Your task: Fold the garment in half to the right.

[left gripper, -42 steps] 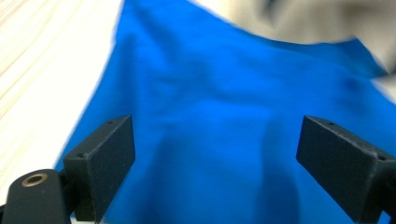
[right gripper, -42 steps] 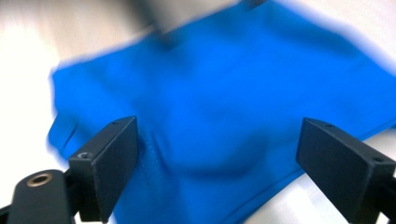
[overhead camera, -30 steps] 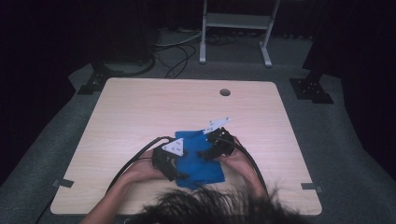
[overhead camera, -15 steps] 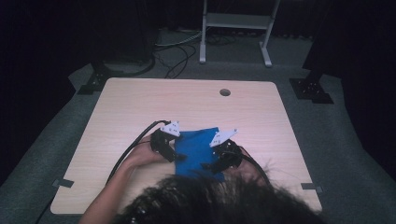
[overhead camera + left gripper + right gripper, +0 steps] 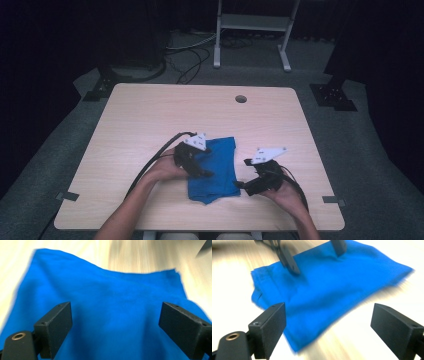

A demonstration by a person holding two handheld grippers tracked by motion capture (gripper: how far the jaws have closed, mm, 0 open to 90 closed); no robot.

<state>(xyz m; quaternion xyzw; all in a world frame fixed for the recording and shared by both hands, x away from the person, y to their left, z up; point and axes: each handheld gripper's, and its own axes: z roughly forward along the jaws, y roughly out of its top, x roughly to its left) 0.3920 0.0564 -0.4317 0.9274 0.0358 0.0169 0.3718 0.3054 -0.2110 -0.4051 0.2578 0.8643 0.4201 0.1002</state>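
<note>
A blue cloth [image 5: 216, 172] lies folded on the wooden table [image 5: 150, 115], near its front edge. My left gripper [image 5: 204, 173] hovers over the cloth's left half with its jaws wide apart and nothing between them. In the left gripper view, the cloth [image 5: 110, 297] spreads under the left gripper [image 5: 115, 317]. My right gripper [image 5: 241, 185] is open just off the cloth's right edge, pointing at it. In the right gripper view, the right gripper [image 5: 327, 320] faces the cloth [image 5: 329, 282], and the left gripper's fingers [image 5: 288, 261] stand over the cloth's far side.
A round cable hole [image 5: 240, 98] sits near the table's far edge. Black cables [image 5: 155, 160] trail from the left gripper across the table. A metal stand [image 5: 252, 30] is on the floor beyond the table.
The right gripper has moved right and toward the person, off the cloth. The left gripper has shifted a little over the cloth's left side. The person's head has left the bottom of the high view.
</note>
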